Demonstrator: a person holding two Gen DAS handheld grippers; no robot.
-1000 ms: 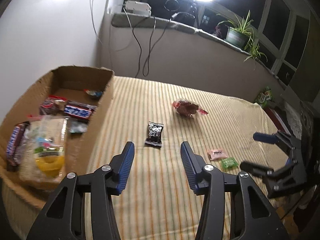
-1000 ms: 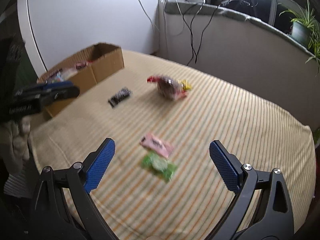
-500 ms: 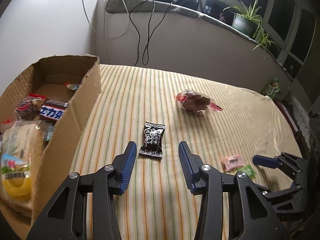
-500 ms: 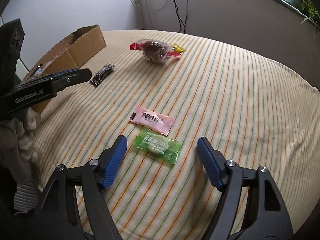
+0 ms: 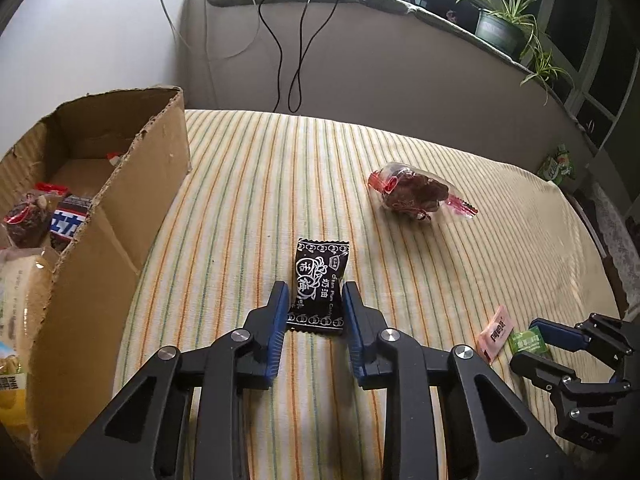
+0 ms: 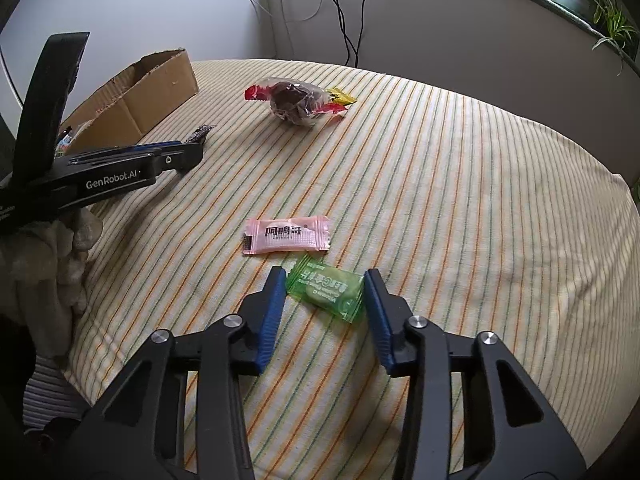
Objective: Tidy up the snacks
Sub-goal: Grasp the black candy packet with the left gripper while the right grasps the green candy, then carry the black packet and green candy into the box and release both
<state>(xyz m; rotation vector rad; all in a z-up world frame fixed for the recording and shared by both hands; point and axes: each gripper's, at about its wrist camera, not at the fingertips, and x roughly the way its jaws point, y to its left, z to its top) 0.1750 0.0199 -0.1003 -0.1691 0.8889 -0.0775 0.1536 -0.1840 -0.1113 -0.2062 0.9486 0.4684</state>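
My left gripper (image 5: 314, 294) is open, its blue pads on either side of a black candy packet (image 5: 319, 285) lying on the striped cloth. My right gripper (image 6: 325, 286) is open around a green candy (image 6: 327, 286), which also shows in the left wrist view (image 5: 527, 340). A pink candy (image 6: 286, 235) lies just beyond the green one. A clear bag of dark red snacks (image 5: 412, 193) lies further back, and it also shows in the right wrist view (image 6: 296, 102). A cardboard box (image 5: 104, 216) at the left holds several snacks.
The striped cloth (image 5: 280, 184) covers a rounded table. A grey ledge with cables and a potted plant (image 5: 500, 26) runs behind it. A green packet (image 5: 556, 164) sits off the table at the far right. A yellow wrapper (image 6: 340, 97) lies behind the red snack bag.
Both grippers moved forward and down to the table. The left one now straddles the black packet and the right one straddles the green candy, with its jaws narrowed.
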